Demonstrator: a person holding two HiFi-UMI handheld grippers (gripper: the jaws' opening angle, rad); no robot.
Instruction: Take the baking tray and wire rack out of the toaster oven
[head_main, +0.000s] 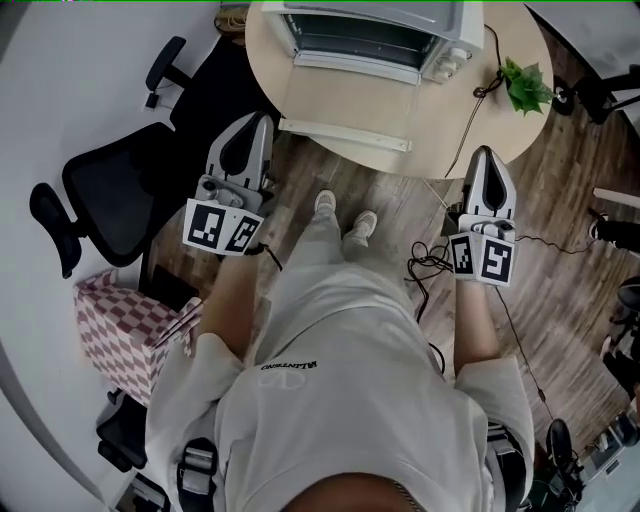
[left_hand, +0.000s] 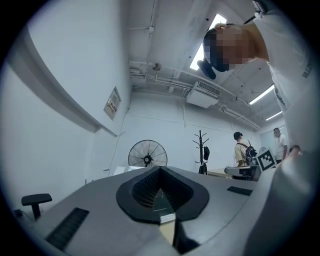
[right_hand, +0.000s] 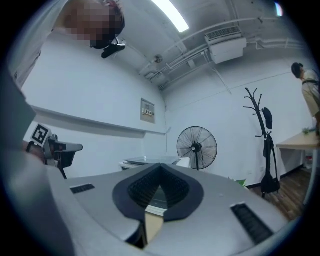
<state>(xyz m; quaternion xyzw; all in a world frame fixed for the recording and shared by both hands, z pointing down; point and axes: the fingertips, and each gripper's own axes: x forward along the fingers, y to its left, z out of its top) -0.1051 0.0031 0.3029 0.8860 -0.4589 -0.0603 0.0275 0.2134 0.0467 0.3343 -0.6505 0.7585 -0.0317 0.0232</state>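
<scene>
The toaster oven (head_main: 375, 30) stands at the far side of a round wooden table (head_main: 330, 105), its front towards me and its inside dark. I cannot make out the baking tray or the wire rack in it. A pale bar (head_main: 345, 134) lies across the table near its front edge. My left gripper (head_main: 257, 120) hangs at the table's left front edge, shut and empty. My right gripper (head_main: 488, 152) is at the table's right front edge, also shut with nothing in it. The right gripper view shows the shut right gripper (right_hand: 160, 166) pointing at the oven's top (right_hand: 150, 161); the left gripper (left_hand: 159, 171) faces the room.
A black office chair (head_main: 110, 200) and a pink checkered box (head_main: 125, 325) stand at my left. A small green plant (head_main: 527, 88) sits at the table's right edge, with a cord (head_main: 470, 120) running down to cables on the floor (head_main: 430, 265). A fan (left_hand: 147, 155), a coat stand (left_hand: 201, 150) and people are farther off.
</scene>
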